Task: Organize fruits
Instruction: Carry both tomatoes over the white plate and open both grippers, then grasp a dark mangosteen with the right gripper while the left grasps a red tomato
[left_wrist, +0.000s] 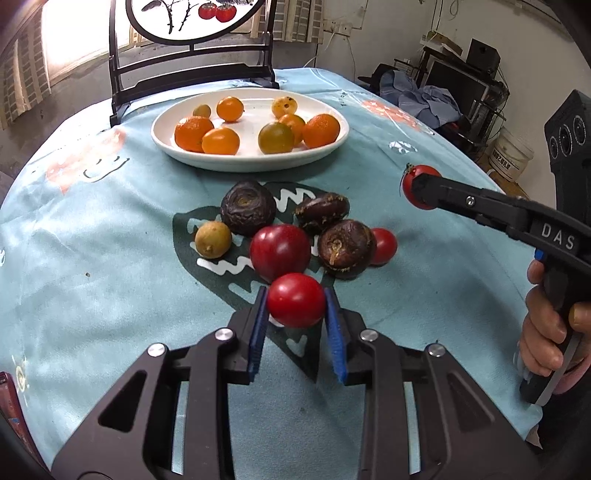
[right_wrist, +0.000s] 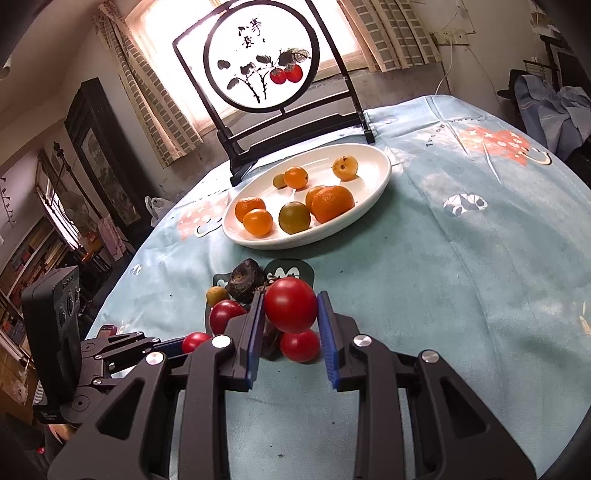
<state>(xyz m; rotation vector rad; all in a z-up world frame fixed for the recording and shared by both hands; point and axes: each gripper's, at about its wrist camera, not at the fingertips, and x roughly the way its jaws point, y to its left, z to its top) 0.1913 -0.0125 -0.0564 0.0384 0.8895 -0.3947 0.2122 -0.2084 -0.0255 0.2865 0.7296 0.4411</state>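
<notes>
My left gripper (left_wrist: 296, 301) is shut on a red tomato (left_wrist: 295, 300) at the near edge of a fruit pile. My right gripper (right_wrist: 290, 310) is shut on another red tomato (right_wrist: 290, 305) and holds it above the table; it also shows in the left wrist view (left_wrist: 419, 186). The pile on the cloth has a large red tomato (left_wrist: 280, 252), a small red tomato (left_wrist: 384, 245), three dark wrinkled fruits (left_wrist: 248, 207), and a small yellow-green fruit (left_wrist: 213, 239). A white plate (left_wrist: 255, 157) farther back holds several orange and yellow-green fruits (left_wrist: 192, 133).
The table wears a light blue cloth (left_wrist: 92, 258). A black-framed round painted screen (right_wrist: 262, 59) stands behind the plate. The left gripper's body (right_wrist: 110, 350) reaches in from the left of the right wrist view. Room clutter lies beyond the table's right edge.
</notes>
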